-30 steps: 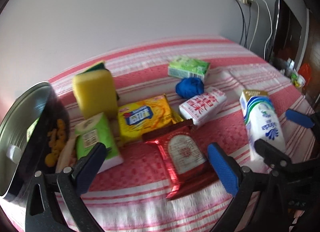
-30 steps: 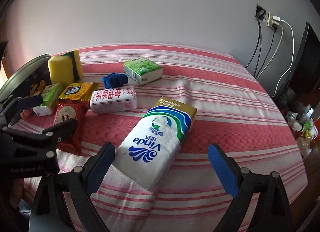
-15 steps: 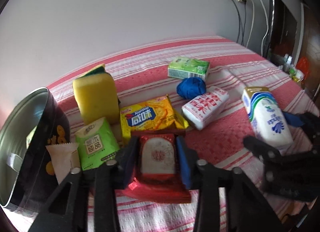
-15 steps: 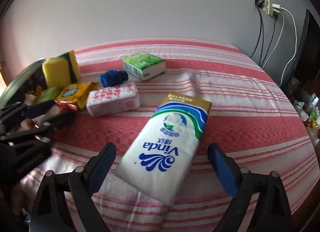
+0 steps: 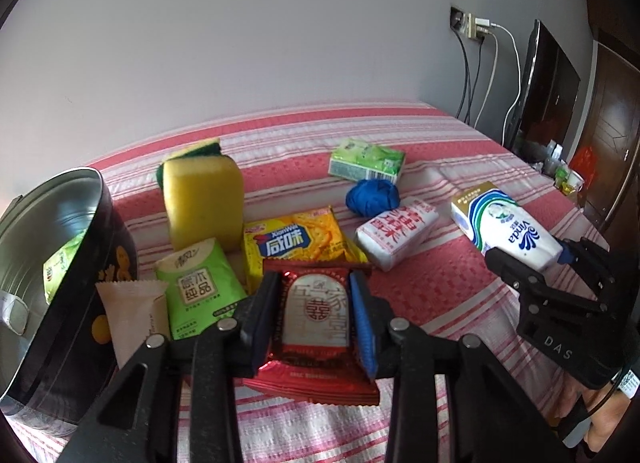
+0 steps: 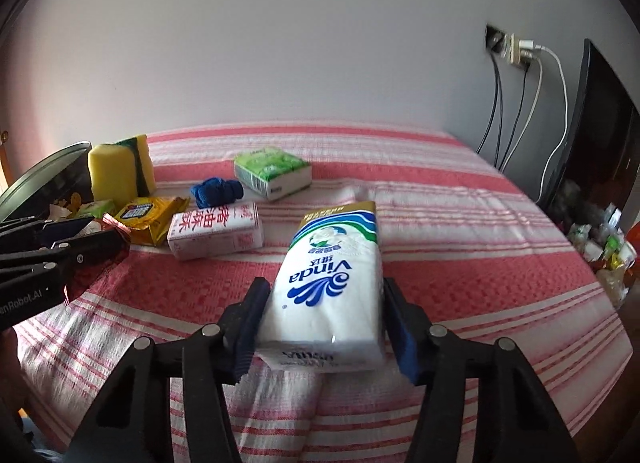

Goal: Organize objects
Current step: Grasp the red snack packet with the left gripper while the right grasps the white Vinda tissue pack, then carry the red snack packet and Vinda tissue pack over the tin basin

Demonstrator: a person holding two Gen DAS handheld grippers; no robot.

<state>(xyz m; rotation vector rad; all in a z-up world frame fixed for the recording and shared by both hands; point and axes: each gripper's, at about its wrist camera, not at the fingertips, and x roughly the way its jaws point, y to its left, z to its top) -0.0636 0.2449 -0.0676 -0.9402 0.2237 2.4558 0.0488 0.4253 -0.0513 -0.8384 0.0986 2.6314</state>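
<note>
My left gripper (image 5: 316,317) is shut on a red foil snack packet (image 5: 314,313) that lies on the red-striped cloth. My right gripper (image 6: 324,323) is shut on a white Vinda tissue pack (image 6: 332,279), its pads pressing both long sides; the pack also shows in the left wrist view (image 5: 506,223). To the left stands a dark tin (image 5: 52,279) with packets inside. Around the red packet lie a yellow snack bag (image 5: 296,241), a green packet (image 5: 198,287), a white sachet (image 5: 134,313) and a yellow sponge (image 5: 204,199).
A white pack with red print (image 6: 216,233), a blue cloth ball (image 6: 216,191) and a green tissue pack (image 6: 272,173) lie further back. A wall is behind, with a socket and cables (image 6: 516,55) and a dark screen (image 6: 600,127) at the right.
Both grippers were open a second ago. The left one moved forward and shut on the red packet; the right one moved forward and shut on the Vinda pack.
</note>
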